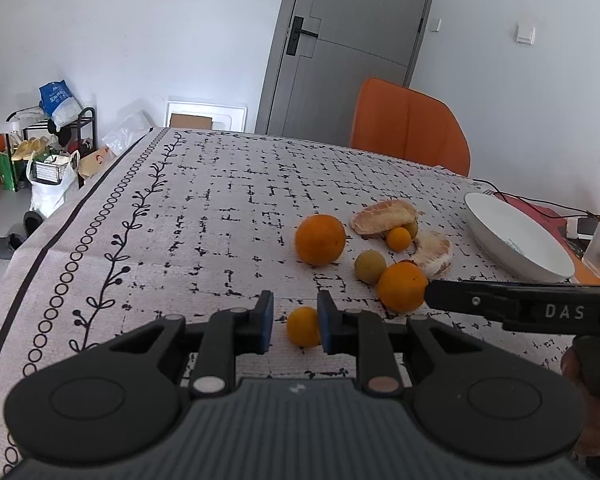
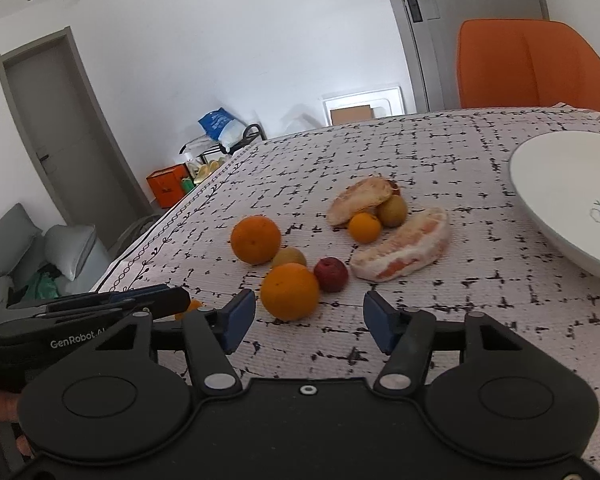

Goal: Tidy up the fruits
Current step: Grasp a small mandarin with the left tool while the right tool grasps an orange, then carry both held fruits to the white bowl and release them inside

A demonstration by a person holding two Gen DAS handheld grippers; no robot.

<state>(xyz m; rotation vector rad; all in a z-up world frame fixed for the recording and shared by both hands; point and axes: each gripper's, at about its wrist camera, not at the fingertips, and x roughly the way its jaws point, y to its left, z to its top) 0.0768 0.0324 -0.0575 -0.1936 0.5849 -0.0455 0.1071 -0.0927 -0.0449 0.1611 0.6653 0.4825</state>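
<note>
1. Hovering the left gripper [image 1: 296,322] part-spread around the small orange [image 1: 303,326], pads not visibly pinching yet.
2. Lining up the right gripper [image 2: 308,322], wide open, on the nearest orange [image 2: 290,291].
3. Risking round fruit rolling off when nudged, well short of the plate [image 2: 539,184].

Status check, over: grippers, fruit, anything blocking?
Left gripper open around a small orange. Right gripper open, empty, near a big orange. White plate empty. Nothing blocking.

Count on worktop: two large oranges [image 2: 290,291] [image 2: 256,239]; two small oranges [image 1: 303,326] [image 2: 364,227]; two greenish fruits [image 2: 391,210] [image 2: 288,257]; one red fruit [image 2: 331,274]; two pomelo segments [image 2: 401,250] [image 2: 359,199]; one plate [image 2: 555,184].
</note>
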